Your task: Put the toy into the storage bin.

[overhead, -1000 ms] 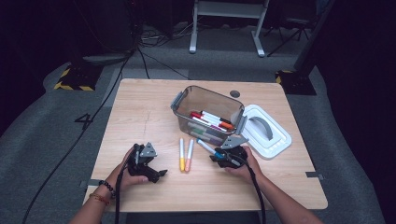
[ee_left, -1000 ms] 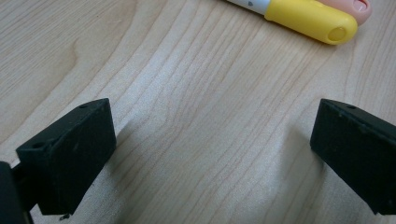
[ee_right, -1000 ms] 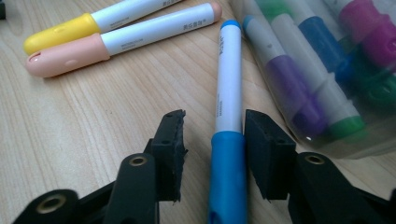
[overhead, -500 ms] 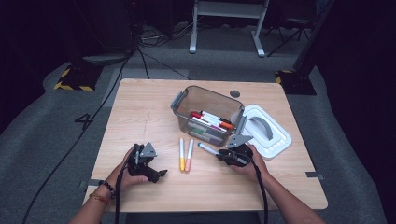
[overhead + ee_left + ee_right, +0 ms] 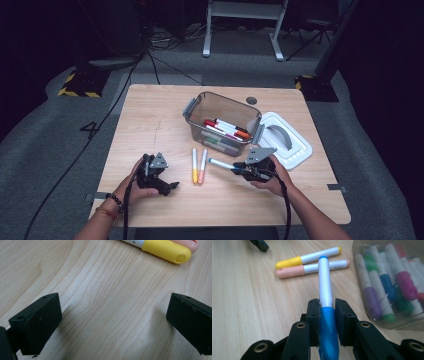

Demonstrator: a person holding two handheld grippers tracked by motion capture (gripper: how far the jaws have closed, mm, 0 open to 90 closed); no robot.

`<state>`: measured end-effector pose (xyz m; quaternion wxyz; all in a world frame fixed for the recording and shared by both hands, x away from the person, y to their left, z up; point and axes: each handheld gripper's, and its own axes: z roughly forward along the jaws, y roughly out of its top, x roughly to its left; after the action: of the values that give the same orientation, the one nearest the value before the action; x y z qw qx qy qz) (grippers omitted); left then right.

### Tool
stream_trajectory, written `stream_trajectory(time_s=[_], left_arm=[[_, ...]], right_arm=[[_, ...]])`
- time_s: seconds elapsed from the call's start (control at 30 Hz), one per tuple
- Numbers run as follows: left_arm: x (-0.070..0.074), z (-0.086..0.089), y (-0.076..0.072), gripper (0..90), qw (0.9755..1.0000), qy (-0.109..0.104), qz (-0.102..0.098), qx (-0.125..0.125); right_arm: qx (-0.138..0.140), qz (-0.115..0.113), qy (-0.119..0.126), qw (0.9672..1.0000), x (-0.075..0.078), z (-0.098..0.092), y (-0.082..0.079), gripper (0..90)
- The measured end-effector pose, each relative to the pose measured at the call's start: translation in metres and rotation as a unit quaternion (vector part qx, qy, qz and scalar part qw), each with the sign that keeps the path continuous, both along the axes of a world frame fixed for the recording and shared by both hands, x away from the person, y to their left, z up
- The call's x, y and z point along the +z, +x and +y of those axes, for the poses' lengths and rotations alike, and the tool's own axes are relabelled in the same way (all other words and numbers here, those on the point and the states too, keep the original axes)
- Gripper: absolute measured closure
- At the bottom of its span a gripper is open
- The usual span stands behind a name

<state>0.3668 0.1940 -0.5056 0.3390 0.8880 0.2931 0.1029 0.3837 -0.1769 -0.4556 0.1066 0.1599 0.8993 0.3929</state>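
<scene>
The blue-capped white marker pen [image 5: 325, 305] is pinched at its cap by the right gripper [image 5: 327, 315], raised just above the light wooden table [image 5: 150, 115] beside the clear plastic bin [image 5: 222, 120]. The left gripper [image 5: 112, 320] stands spread, nothing between. The right gripper view shows purple, blue and green pens inside that bin.

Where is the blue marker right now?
In the high view, the blue marker sits clamped in the right gripper, right of the yellow marker and pink marker, near the bin.

yellow marker [image 5: 163, 248] cut by top edge; bin [image 5: 392, 277] markers blurred
</scene>
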Motion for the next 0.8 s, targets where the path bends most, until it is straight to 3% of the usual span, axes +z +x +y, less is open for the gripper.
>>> stream_trajectory(time_s=[0.3, 0.6, 0.8], left_arm=[[0.0, 0.0, 0.0, 0.6, 1.0, 0.0, 0.0, 0.0], [0.0, 0.0, 0.0, 0.5, 1.0, 0.0, 0.0, 0.0], [0.0, 0.0, 0.0, 0.5, 1.0, 0.0, 0.0, 0.0]], right_arm=[[0.017, -0.022, 0.021, 0.9994, 0.022, 0.0, -0.008, 74.7], [0.049, -0.055, 0.053, 0.9959, 0.064, 0.005, -0.019, 74.7], [0.051, -0.073, 0.069, 0.9936, 0.091, 0.003, -0.014, 74.7]])
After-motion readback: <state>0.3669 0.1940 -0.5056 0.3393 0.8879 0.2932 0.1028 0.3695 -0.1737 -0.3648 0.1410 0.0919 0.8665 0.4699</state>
